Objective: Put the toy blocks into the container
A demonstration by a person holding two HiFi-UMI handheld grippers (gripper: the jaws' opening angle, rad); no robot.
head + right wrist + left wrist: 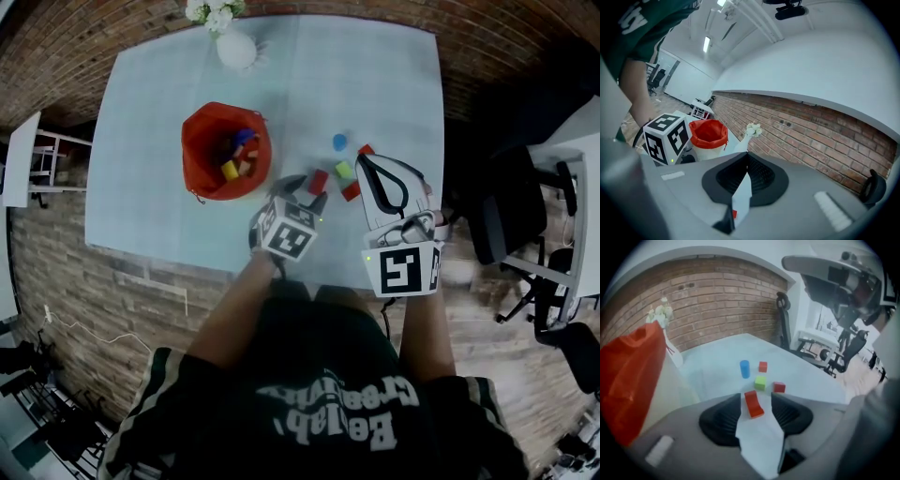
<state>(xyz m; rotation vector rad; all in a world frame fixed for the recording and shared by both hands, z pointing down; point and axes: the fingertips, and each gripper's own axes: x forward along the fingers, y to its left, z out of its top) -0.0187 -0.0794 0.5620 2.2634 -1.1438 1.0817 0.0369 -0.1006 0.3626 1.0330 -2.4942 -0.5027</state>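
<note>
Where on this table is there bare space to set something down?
Free: the far right tablecloth between the vase and the blue block; the left strip beside the orange container. Crowded: the near edge right of the container, with loose blocks, left gripper and right gripper.

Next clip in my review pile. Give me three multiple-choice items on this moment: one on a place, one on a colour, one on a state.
1. In the head view, where does the container stand?
A) left of the loose blocks
B) right of them
C) on the floor

2. What colour is the cylinder?
A) yellow
B) blue
C) black

3. What state is the left claw in?
A) shut on a green cube
B) shut and empty
C) open, with a red block between its jaws

Answers:
1 A: it sits toward the picture's left of them.
2 B: it is blue in both views that show it.
3 C: the left gripper view shows the jaws apart around the block.
</note>
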